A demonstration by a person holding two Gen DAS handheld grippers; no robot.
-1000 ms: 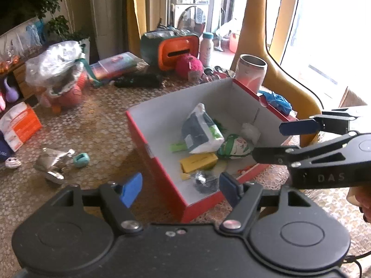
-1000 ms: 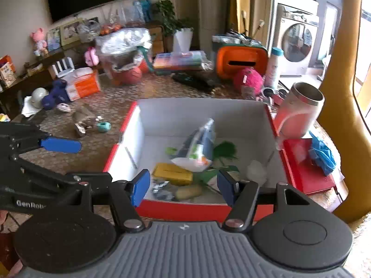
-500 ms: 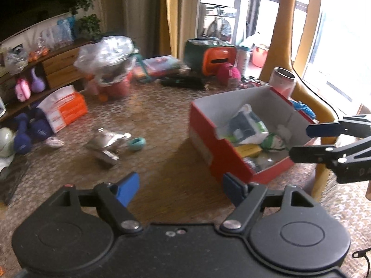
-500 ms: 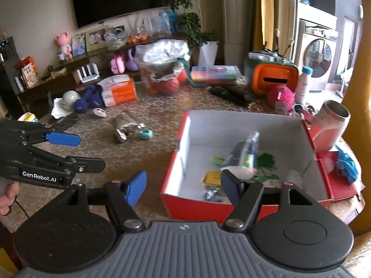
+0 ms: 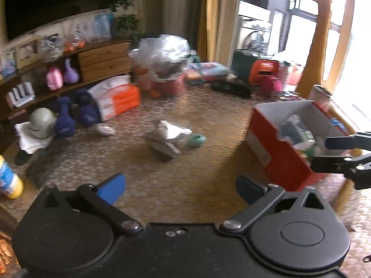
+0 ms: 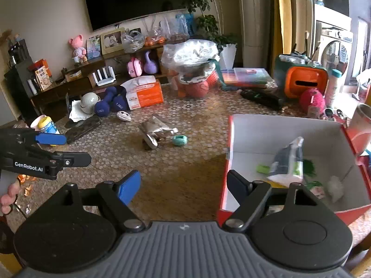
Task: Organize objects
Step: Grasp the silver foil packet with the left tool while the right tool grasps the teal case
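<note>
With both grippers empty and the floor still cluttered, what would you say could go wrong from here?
1. The crumpled silver foil pouch lies against the small teal object; closing on one may drag the other.
2. The pouch looks thin and slippery, so the open left gripper may slip off it.
3. The right gripper hangs close to the red box wall and could nudge it.

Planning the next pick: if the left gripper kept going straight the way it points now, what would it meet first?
Probably the crumpled silver pouch, lying on the patterned surface ahead of the open, empty left gripper. The small teal object sits just to its right. The blur leaves depth uncertain.
</note>
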